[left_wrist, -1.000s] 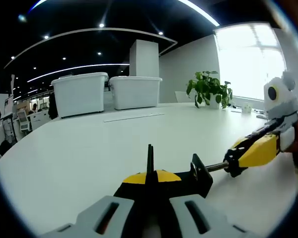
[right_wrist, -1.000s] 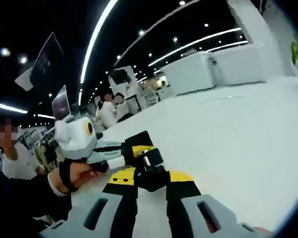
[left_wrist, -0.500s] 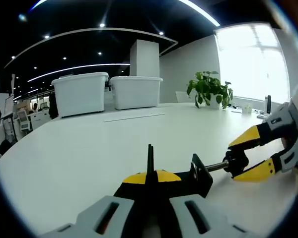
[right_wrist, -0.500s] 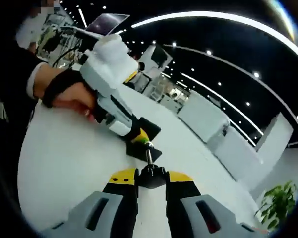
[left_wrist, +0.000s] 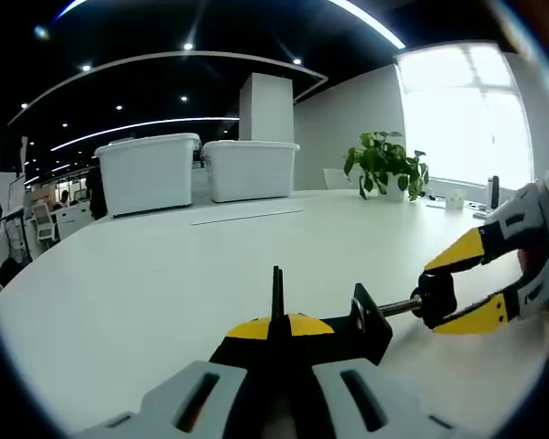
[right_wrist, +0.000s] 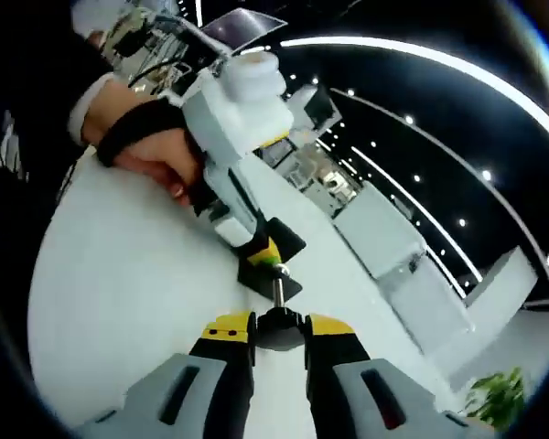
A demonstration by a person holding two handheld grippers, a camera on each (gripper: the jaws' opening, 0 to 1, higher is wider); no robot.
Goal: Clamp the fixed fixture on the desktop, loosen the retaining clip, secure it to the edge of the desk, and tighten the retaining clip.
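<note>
In the left gripper view, two white lidded storage bins (left_wrist: 197,169) stand at about 11 o'clock on the far side of the white desk (left_wrist: 146,283), with a square white pillar (left_wrist: 265,110) behind them. At 6 o'clock the left gripper (left_wrist: 276,334) has its yellow-tipped jaws pressed together on the black clamp fixture (left_wrist: 352,329), whose thin upright plate rises between the jaw tips. From the fixture's body a metal screw rod (left_wrist: 398,307) runs out toward 3 o'clock and ends in a black knob (left_wrist: 436,294). The right gripper (left_wrist: 453,293) comes in from 3 o'clock, its yellow jaw tips set above and below that knob; they seem to touch it, though the fisheye edge makes this hard to confirm. A potted plant (left_wrist: 384,165) stands at 1 o'clock before a bright window (left_wrist: 457,110).

In the right gripper view, a gloved hand (right_wrist: 146,151) at 10 o'clock holds the white body of the left gripper, which clasps the fixture at the centre. At 6 o'clock the right gripper's jaws stand narrowly parted, flanking the knob closely on both sides.
</note>
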